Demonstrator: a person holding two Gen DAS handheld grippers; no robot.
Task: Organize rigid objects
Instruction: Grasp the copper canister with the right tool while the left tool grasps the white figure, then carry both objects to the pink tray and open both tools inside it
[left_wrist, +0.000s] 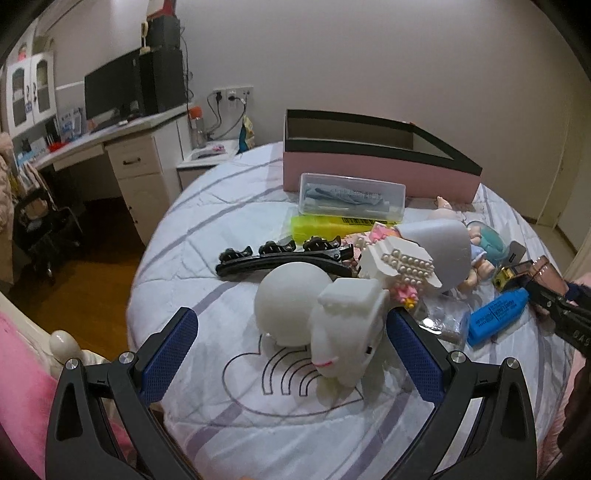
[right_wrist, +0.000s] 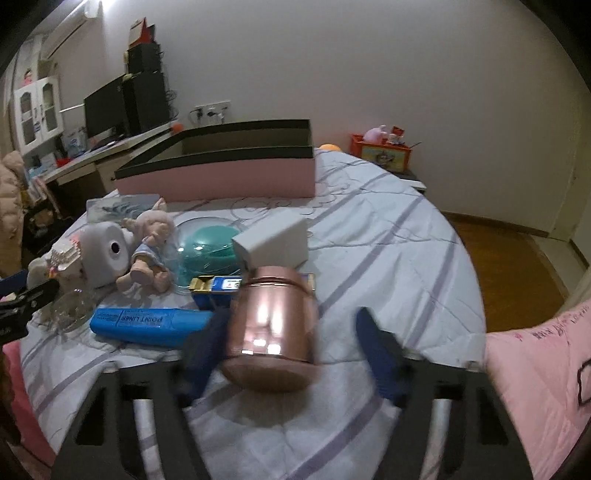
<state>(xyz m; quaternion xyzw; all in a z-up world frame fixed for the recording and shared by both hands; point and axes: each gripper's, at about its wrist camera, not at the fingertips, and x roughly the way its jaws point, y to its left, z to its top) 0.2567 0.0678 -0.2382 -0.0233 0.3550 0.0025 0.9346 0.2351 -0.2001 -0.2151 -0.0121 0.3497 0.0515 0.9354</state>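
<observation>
My left gripper (left_wrist: 293, 319) is open, its blue pads on either side of a white toy figure (left_wrist: 347, 332) lying on the bed. The right pad is close beside the figure; the left pad stands well clear. A white ball (left_wrist: 291, 299) rests against the figure. My right gripper (right_wrist: 291, 317) is open around a rose-gold jar (right_wrist: 273, 325). Its left finger is against the jar's side, and a gap shows before the right finger. A pink box with a black rim (left_wrist: 369, 166) (right_wrist: 221, 177) stands open at the back.
Spread on the striped bedcover (left_wrist: 207, 229) are a black hair clip (left_wrist: 280, 258), a clear case (left_wrist: 351, 199), a yellow case (left_wrist: 325, 225), a blue highlighter (right_wrist: 147, 325), a doll (right_wrist: 151, 251), a teal dome (right_wrist: 210, 251) and a white box (right_wrist: 273, 236). A desk (left_wrist: 122, 147) stands left.
</observation>
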